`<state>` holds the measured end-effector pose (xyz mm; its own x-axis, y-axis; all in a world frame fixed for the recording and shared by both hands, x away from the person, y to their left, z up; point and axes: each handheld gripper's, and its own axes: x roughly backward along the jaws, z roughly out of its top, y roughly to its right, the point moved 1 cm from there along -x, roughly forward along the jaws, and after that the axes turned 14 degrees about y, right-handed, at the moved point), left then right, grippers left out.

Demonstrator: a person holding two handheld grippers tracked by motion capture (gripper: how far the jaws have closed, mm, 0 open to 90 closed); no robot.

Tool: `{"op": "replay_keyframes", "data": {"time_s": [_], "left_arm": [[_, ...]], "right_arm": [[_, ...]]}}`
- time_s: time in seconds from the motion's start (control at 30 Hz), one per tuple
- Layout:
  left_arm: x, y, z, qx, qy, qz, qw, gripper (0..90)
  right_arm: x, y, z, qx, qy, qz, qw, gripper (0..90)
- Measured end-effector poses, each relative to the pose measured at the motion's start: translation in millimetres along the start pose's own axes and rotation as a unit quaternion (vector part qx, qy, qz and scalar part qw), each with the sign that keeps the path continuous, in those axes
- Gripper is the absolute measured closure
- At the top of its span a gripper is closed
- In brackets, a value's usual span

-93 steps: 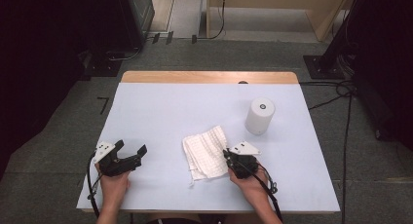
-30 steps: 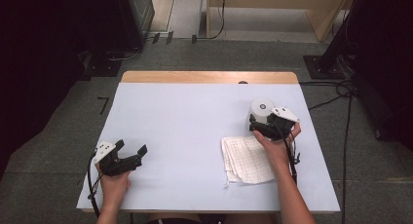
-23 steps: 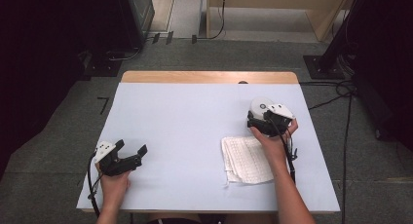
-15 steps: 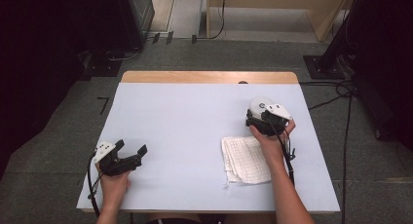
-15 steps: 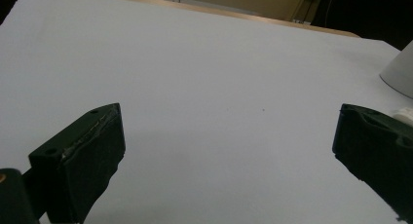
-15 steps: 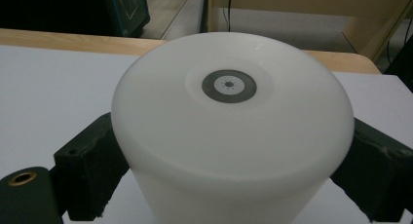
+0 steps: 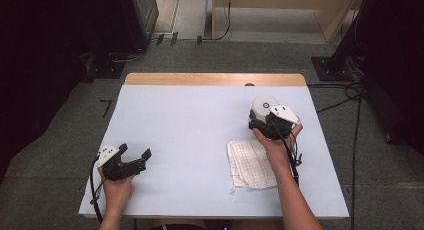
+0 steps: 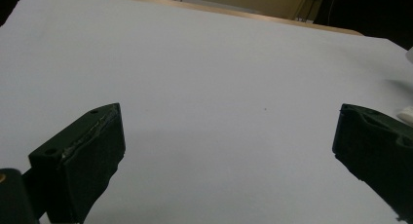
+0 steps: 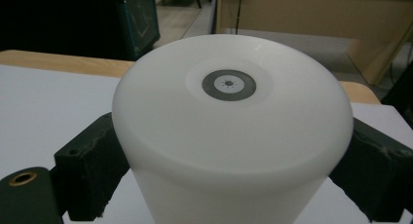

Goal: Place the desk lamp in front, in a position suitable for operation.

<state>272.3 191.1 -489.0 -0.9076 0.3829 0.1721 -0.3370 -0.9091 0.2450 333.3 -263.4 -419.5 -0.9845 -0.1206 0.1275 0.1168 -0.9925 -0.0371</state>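
A white cylinder (image 7: pixel 263 106) with a grey ring on its top (image 9: pixel 229 84) stands upright at the table's right side. My right gripper (image 7: pixel 259 121) reaches it from the near side, and its black jaws press against the cylinder's two flanks (image 9: pixel 229 175). A white textured cloth (image 7: pixel 250 162) lies flat just in front of it, partly under the right forearm. Near the front left corner my left gripper (image 7: pixel 135 152) rests low over the table, jaws wide apart with bare tabletop between them (image 8: pixel 229 151).
The pale blue tabletop (image 7: pixel 190 115) has a wooden strip (image 7: pixel 215 79) along its far edge. Cables (image 7: pixel 350 97) run over the grey floor to the right of the table. Dark equipment stands at the back left.
The cloth has shifted right from the table's middle. My right gripper left it, moved up to the cylinder and closed in around it. The left gripper has stayed put.
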Motion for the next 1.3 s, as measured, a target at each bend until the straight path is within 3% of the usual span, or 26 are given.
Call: {"op": "replay_keyframes", "data": {"time_s": [0.17, 0.2, 0.23, 0.27, 0.3, 0.33, 0.43, 0.47, 0.5, 0.53, 0.6, 0.67, 0.7, 0.73, 1.03, 1.17, 1.3], "left_arm": [[0.0, 0.2, 0.0, 0.0, -0.001, -0.002, 1.0, 0.0], [-0.1, 0.7, -0.1, -0.003, -0.002, 0.0, 1.0, 0.0], [-0.1, 0.7, -0.1, -0.003, -0.002, 0.0, 1.0, 0.0], [-0.3, 1.0, -0.2, -0.005, -0.002, 0.0, 1.0, 0.0], [-0.4, 1.6, -0.3, -0.007, -0.001, -0.001, 1.0, 0.0], [-0.3, 2.0, -0.3, -0.009, -0.003, -0.002, 1.0, 0.0], [-0.3, 1.9, -0.2, -0.009, -0.003, -0.001, 1.0, 0.0], [-0.3, 1.5, -0.2, -0.008, -0.002, 0.0, 1.0, 0.0], [-0.3, 1.5, -0.2, -0.008, -0.002, 0.0, 1.0, 0.0], [-0.3, 1.4, -0.2, -0.008, -0.002, 0.0, 1.0, 0.0], [-0.3, 1.5, -0.2, -0.008, -0.001, -0.001, 1.0, 0.0], [-0.3, 1.6, -0.1, -0.008, -0.001, 0.0, 1.0, 0.0], [-0.2, 1.5, -0.1, -0.008, -0.001, 0.0, 1.0, 0.0], [0.0, 1.4, 0.0, -0.008, 0.0, -0.001, 1.0, 0.0], [1.0, 1.4, 0.1, -0.008, 0.002, -0.003, 1.0, 0.0], [1.9, 1.7, 0.1, -0.011, 0.005, -0.007, 0.9999, 0.0], [1.9, 2.5, 0.1, -0.013, 0.006, -0.008, 0.9999, 0.0]], "right_arm": [[9.2, -32.4, 13.0, 0.008, 0.003, 0.03, 0.9995, 8.6], [13.5, -47.3, 15.3, 0.007, 0.001, 0.035, 0.9994, 8.6], [13.5, -47.3, 15.3, 0.007, 0.001, 0.035, 0.9994, 8.6], [15.4, -55.8, 15.6, 0.006, -0.002, 0.044, 0.999, 8.5], [18.9, -72.9, 14.4, 0.015, -0.009, 0.062, 0.9979, 8.5], [18.9, -72.9, 14.4, 0.015, -0.009, 0.062, 0.9979, 8.5], [23.2, -97.1, 10.7, 0.02, -0.018, 0.088, 0.9957, 8.5], [25.0, -111.0, 7.4, 0.016, -0.024, 0.102, 0.9944, 8.5], [25.0, -111.0, 7.4, 0.016, -0.024, 0.102, 0.9944, 8.5], [25.8, -124.2, 3.6, 0.011, -0.03, 0.112, 0.9932, 8.5], [26.3, -129.9, 1.4, 0.014, -0.033, 0.115, 0.9927, 8.5], [27.3, -147.2, -5.6, 0.011, -0.04, 0.126, 0.9912, 8.5], [27.3, -147.2, -5.6, 0.011, -0.04, 0.126, 0.9912, 8.5], [27.7, -157.7, -10.3, 0.014, -0.042, 0.131, 0.9905, 8.5], [33.5, -197.6, -30.4, 0.013, -0.057, 0.152, 0.9866, 8.5], [33.8, -206.4, -39.2, 0.025, -0.064, 0.155, 0.9854, 8.5], [36.4, -208.8, -44.7, 0.027, -0.053, 0.151, 0.9867, 8.2]]}}
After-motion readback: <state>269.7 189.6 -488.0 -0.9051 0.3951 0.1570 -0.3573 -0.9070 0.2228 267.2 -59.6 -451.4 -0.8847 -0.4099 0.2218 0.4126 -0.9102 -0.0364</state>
